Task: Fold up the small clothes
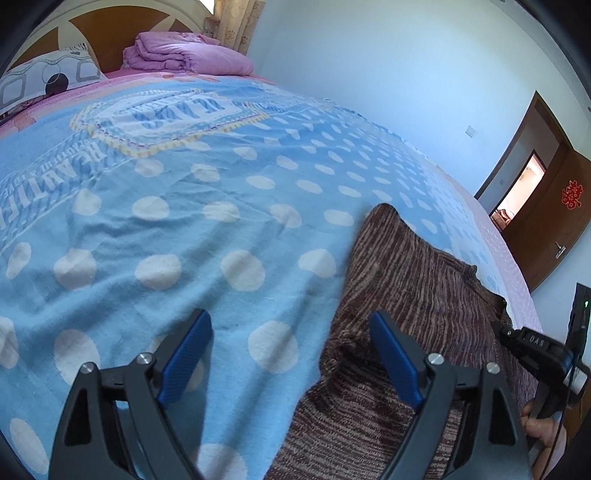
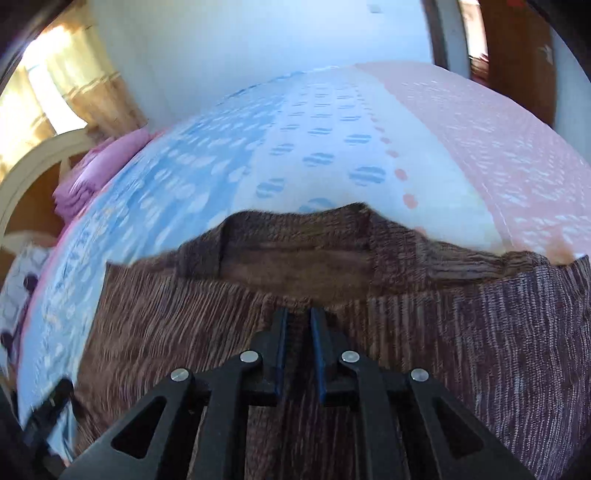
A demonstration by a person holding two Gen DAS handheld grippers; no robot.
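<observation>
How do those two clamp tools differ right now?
The left gripper stands wide open with nothing between its blue pads; the right gripper is nearly shut. The left sits at the edge of the brown knit sweater, partly over the blue dotted blanket; the right sits over the sweater. Both have black frames.

**Bed surface and the items lying on it**

A bed covered by a blue blanket with white polka dots and a lettered panel. Near right: a brown striped knit sweater, spread flat on the blanket. Far end, by the headboard: a folded purple quilt and, left of it, a patterned pillow.
</observation>
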